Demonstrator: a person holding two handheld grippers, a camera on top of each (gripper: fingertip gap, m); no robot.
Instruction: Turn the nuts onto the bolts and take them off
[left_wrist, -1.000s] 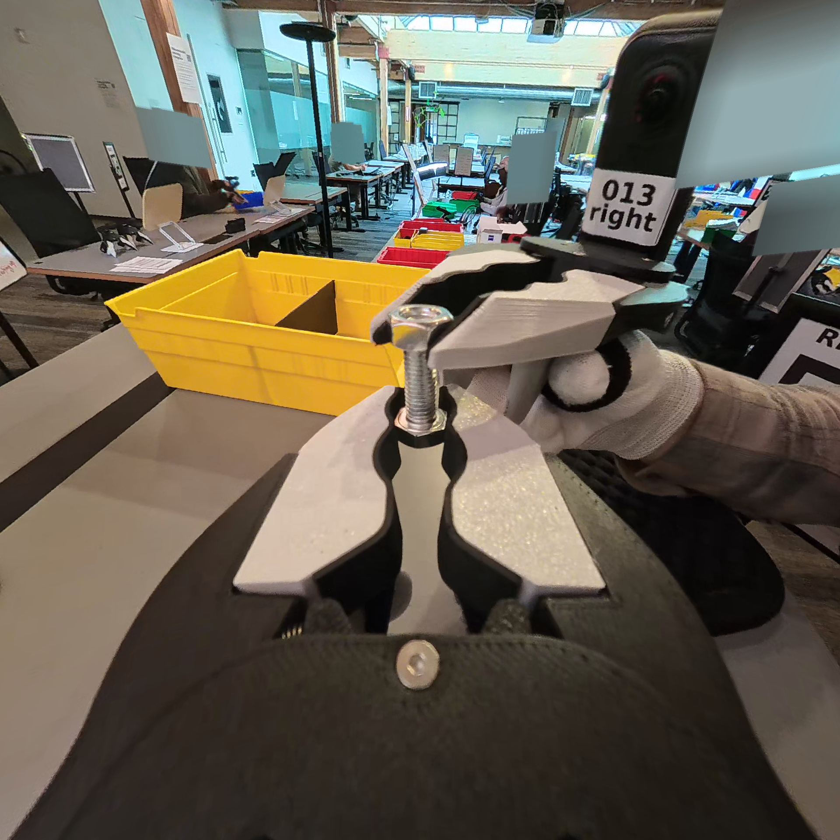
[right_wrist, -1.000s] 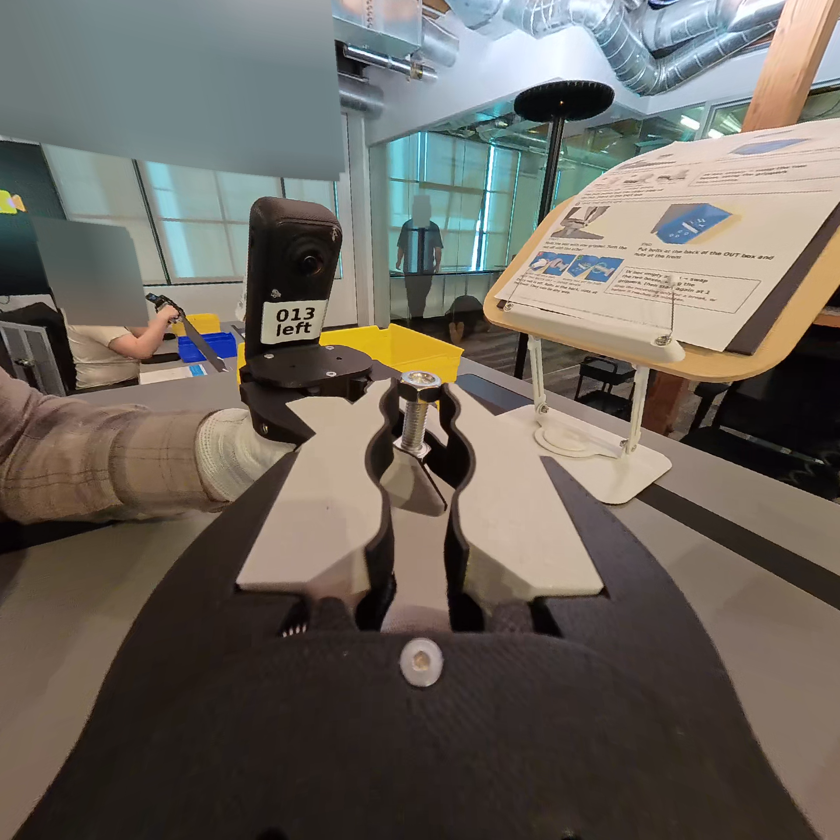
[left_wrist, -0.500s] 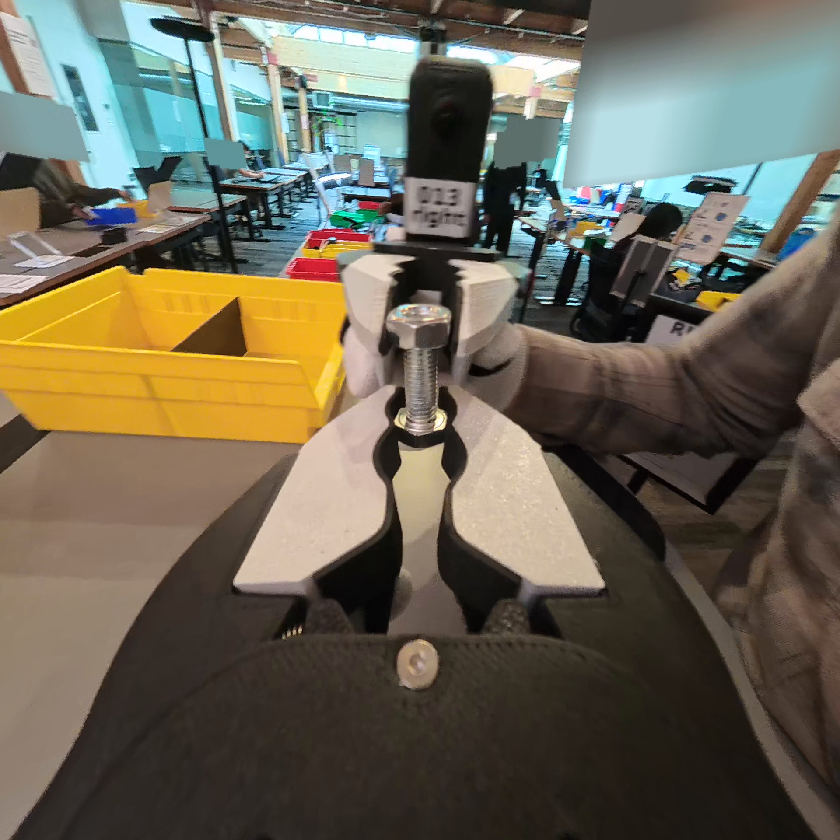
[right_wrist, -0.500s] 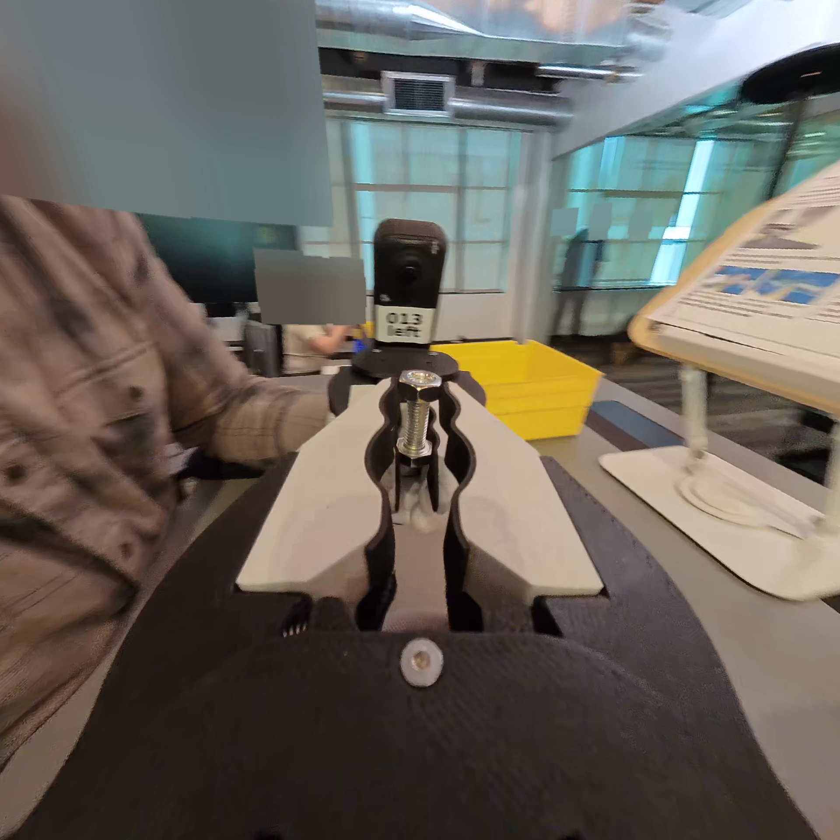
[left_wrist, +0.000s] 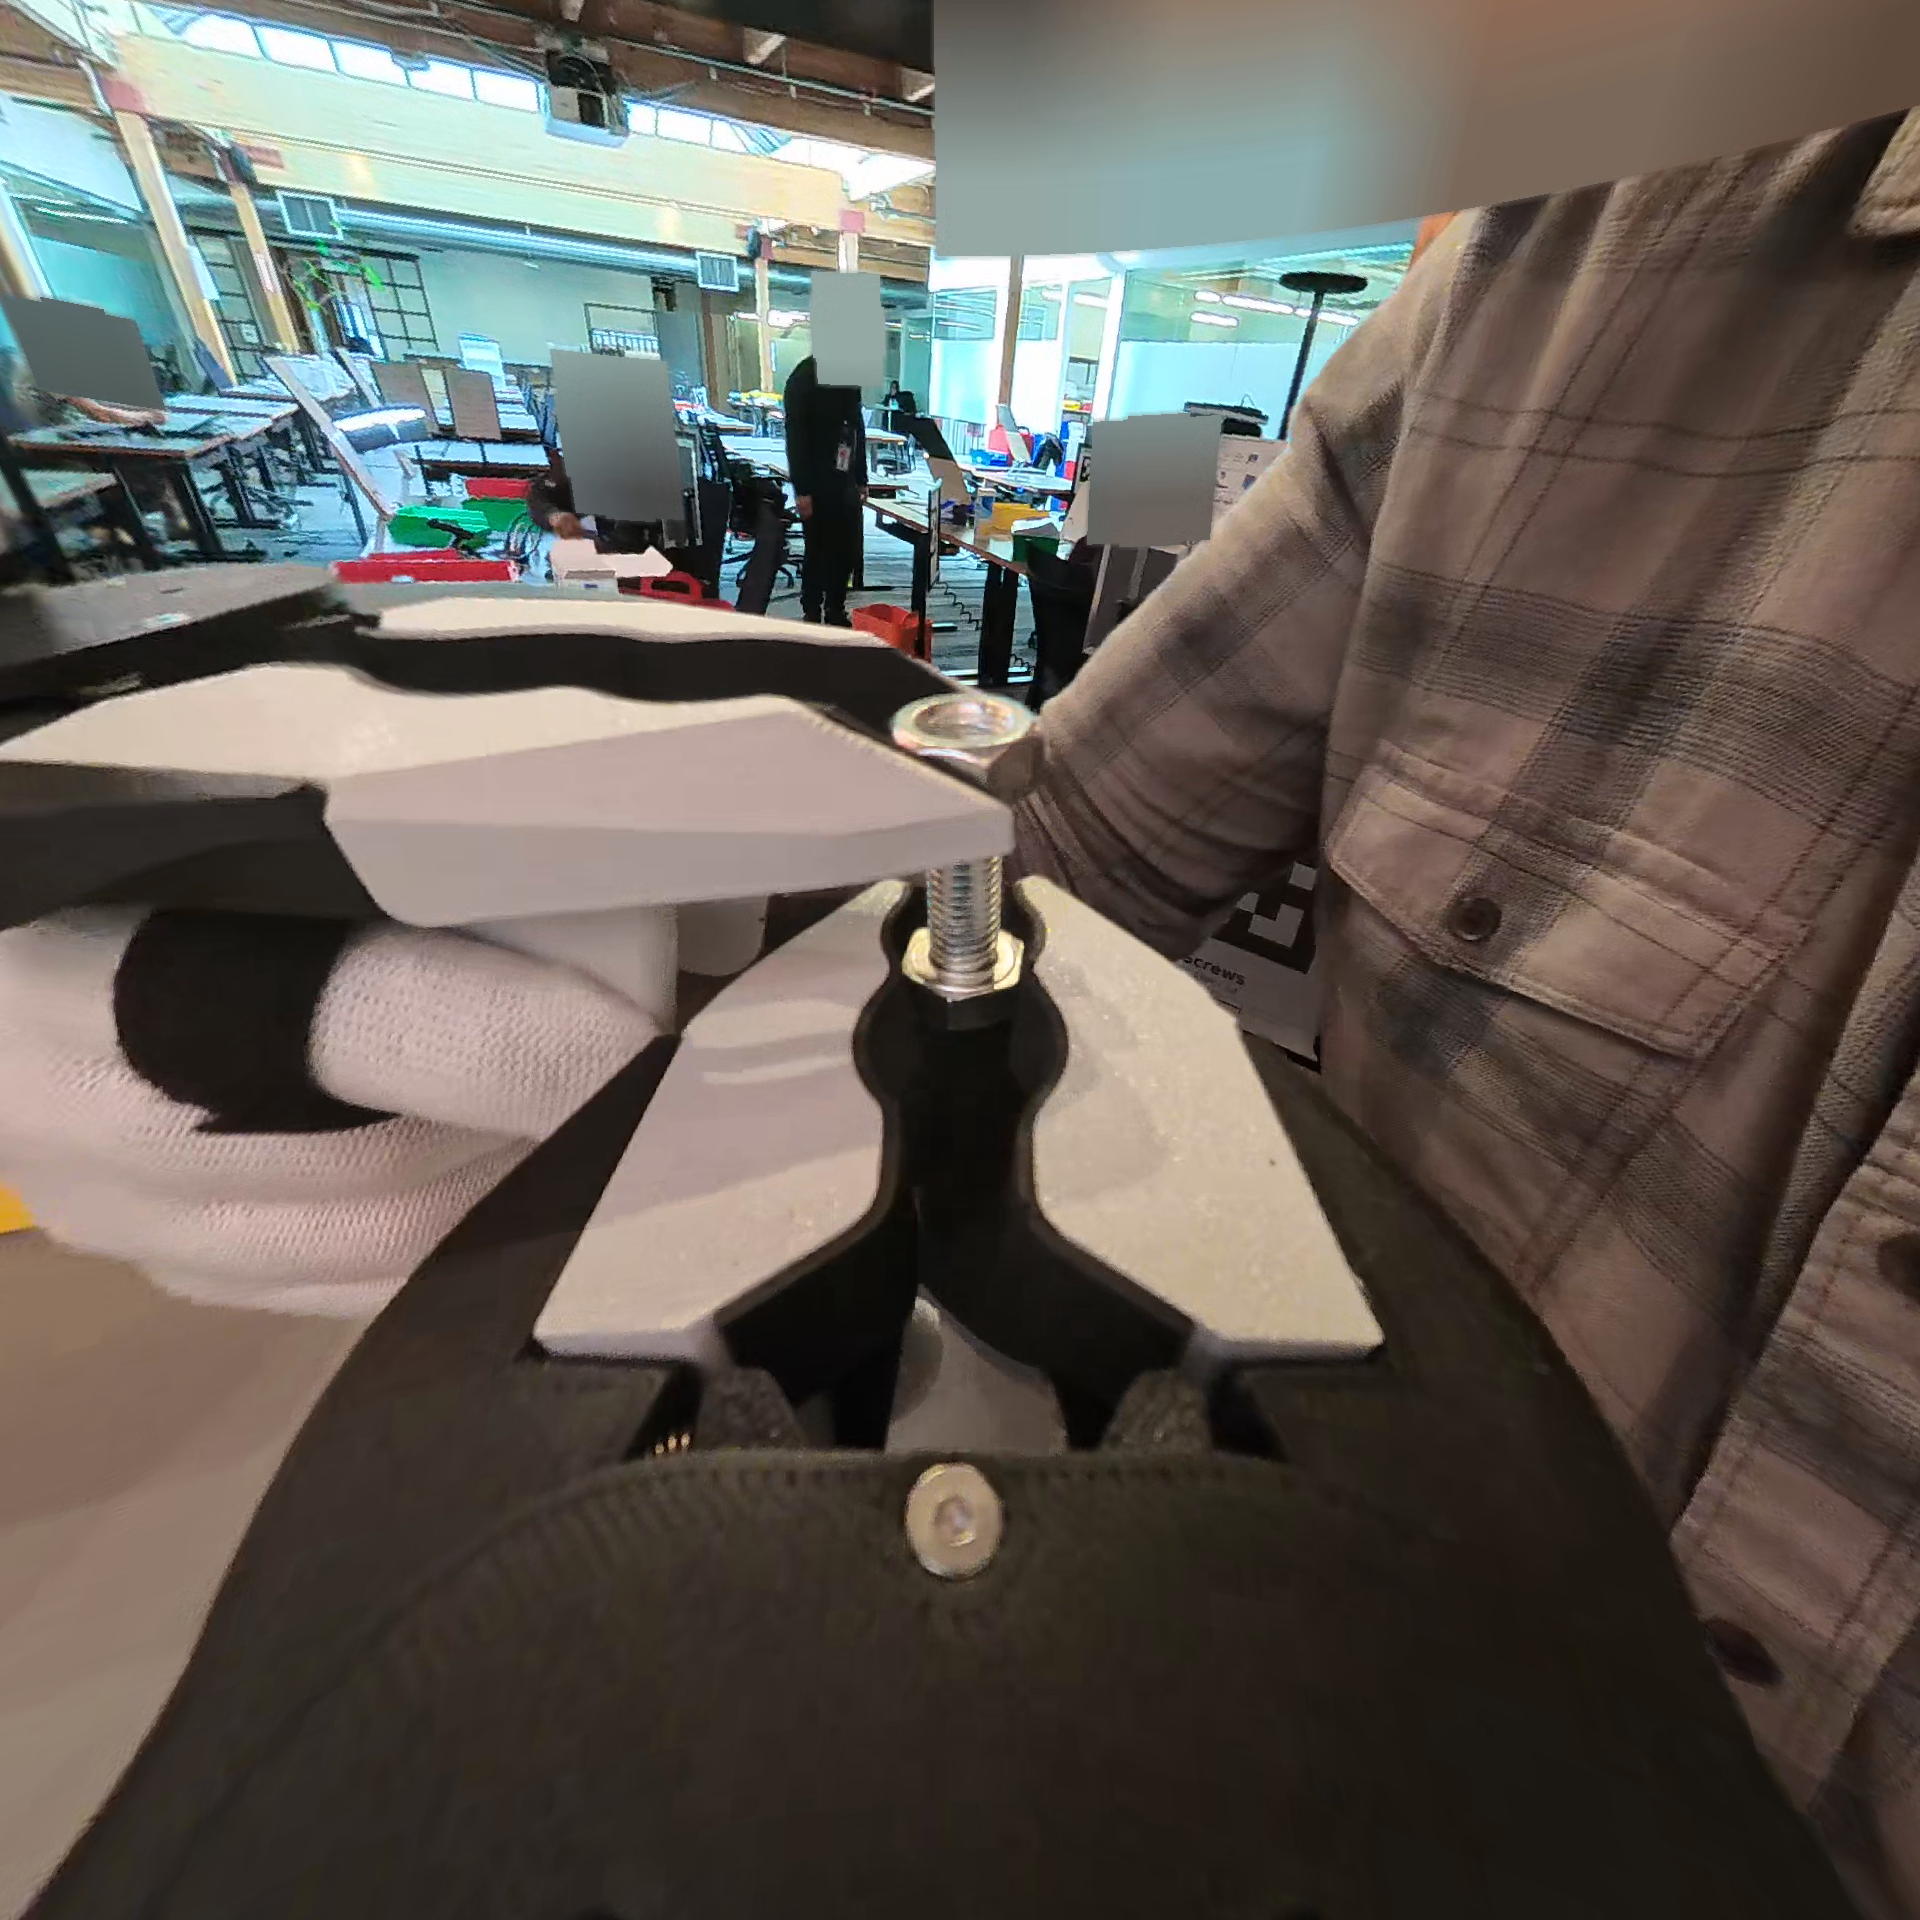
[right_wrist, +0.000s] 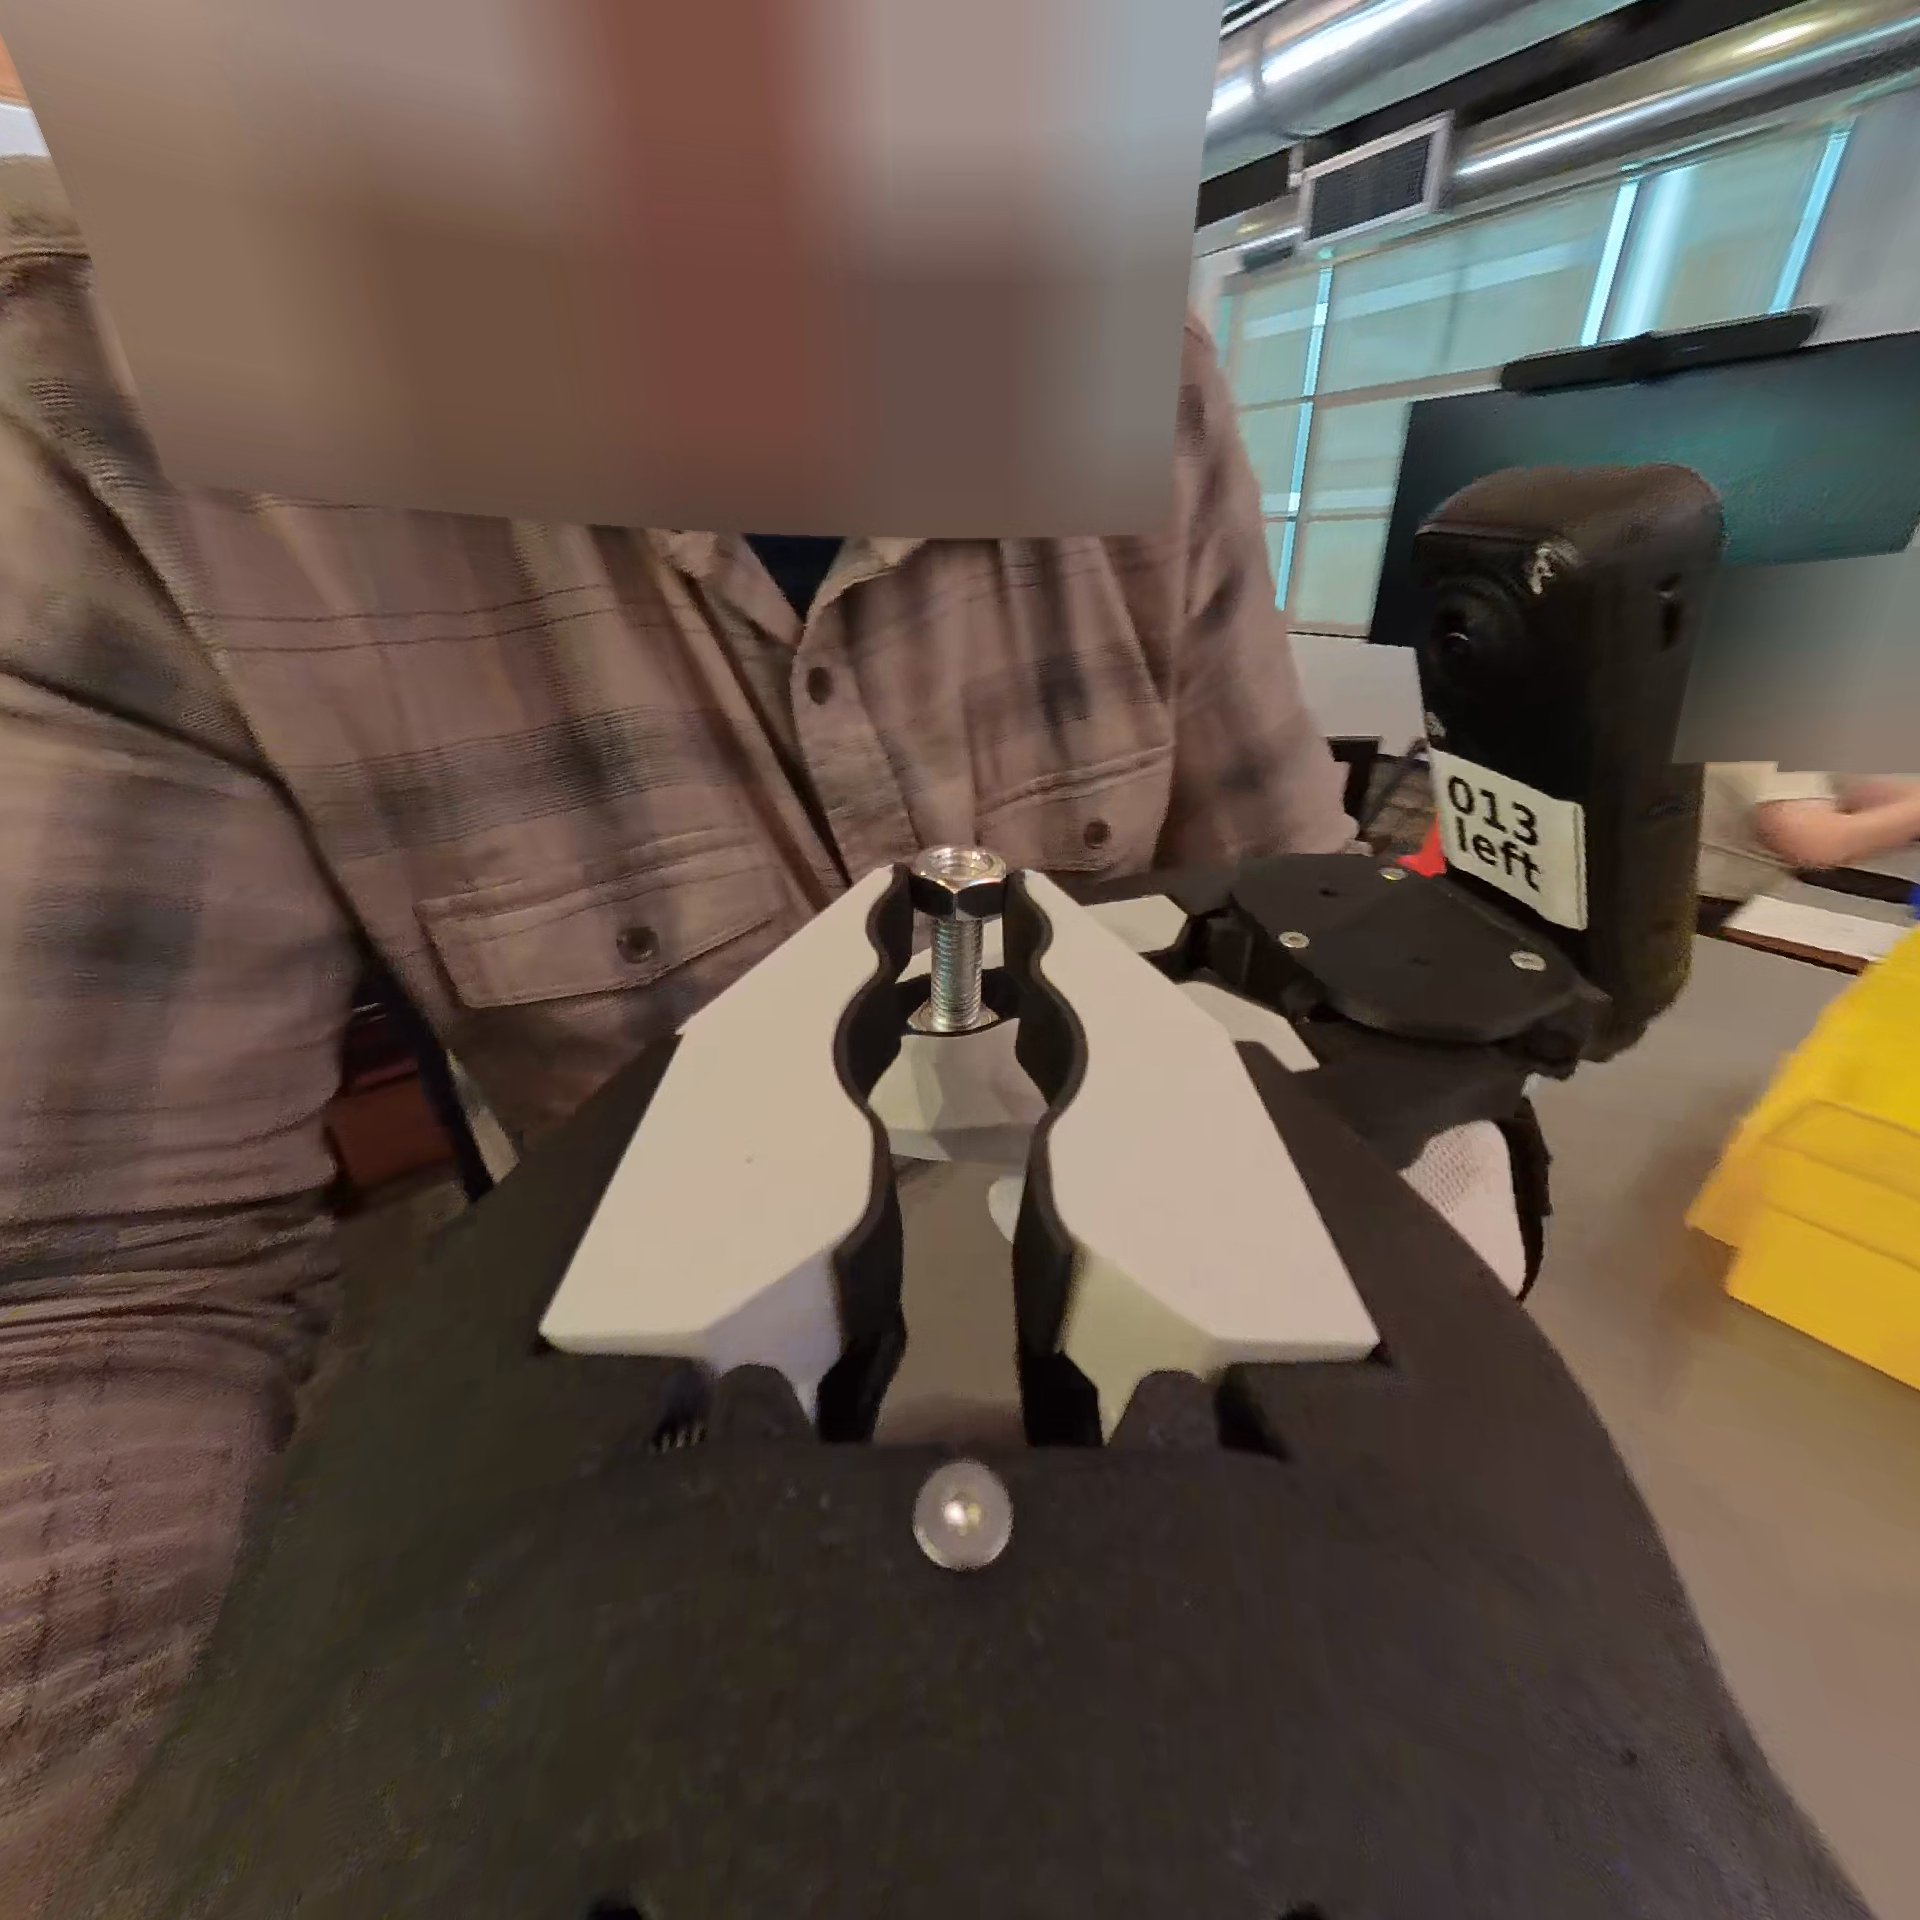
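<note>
A silver bolt (left_wrist: 964, 906) stands upright between my two grippers. My left gripper (left_wrist: 961, 914) is shut on the hex nut (left_wrist: 964, 975) low on the thread. My right gripper (left_wrist: 940, 764) comes in flat from the left, shut on the bolt head (left_wrist: 961, 725). In the right wrist view my right gripper (right_wrist: 956, 885) clamps the bolt head (right_wrist: 954, 891). The thread (right_wrist: 954, 977) runs down to the nut (right_wrist: 951, 1023), half hidden by the fingers. The left gripper (right_wrist: 940, 1112) reaches in from the right below it.
The person's plaid shirt (left_wrist: 1558, 831) fills the right side close behind the bolt. A white-gloved hand (left_wrist: 364, 1091) holds the right gripper. A yellow bin (right_wrist: 1829, 1174) stands on the grey table (right_wrist: 1662, 1049) at the right. Desks and people are far behind. The tips of one gripper are about 5 cm away from the tips of the other.
Both grippers have swung round together with the bolt, so both views now face the person. In the left wrist view the right gripper has moved from right to left. Both grips are unchanged.
</note>
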